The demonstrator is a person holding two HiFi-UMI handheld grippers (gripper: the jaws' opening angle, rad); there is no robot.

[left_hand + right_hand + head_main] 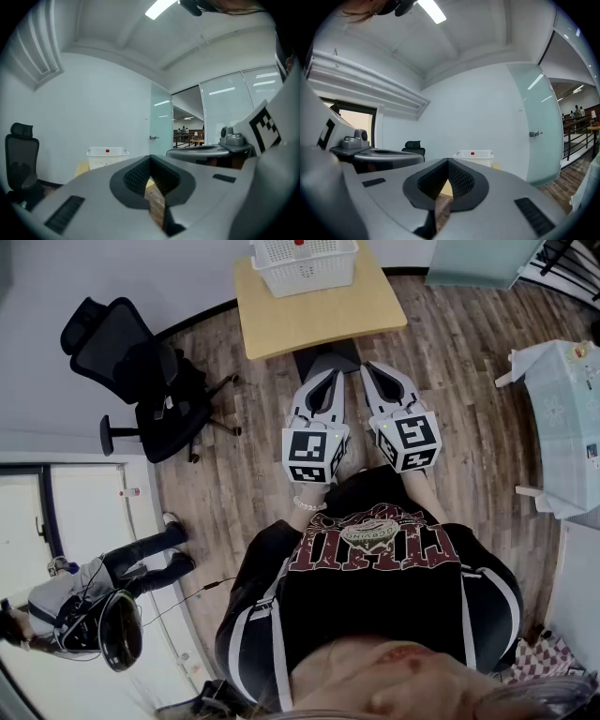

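Note:
I hold both grippers side by side in front of my chest, over the wooden floor. They point at a light wooden table [309, 315]. My left gripper [334, 374] is shut, its jaws meeting at the tip [150, 157] with nothing between them. My right gripper [367, 367] is also shut and empty [448, 161]. A white plastic basket [305, 261] stands on the table's far end, with a small red thing [299, 243] in it. The basket [107, 156] shows beyond the left jaws. In the right gripper view the basket [474, 155] stands straight ahead.
A black office chair [141, 371] stands left of the table, against the wall. A white cloth-covered table [567, 418] is at the right. Another person [103, 587] crouches at the lower left. A frosted glass door [534, 136] lies to the right of the basket.

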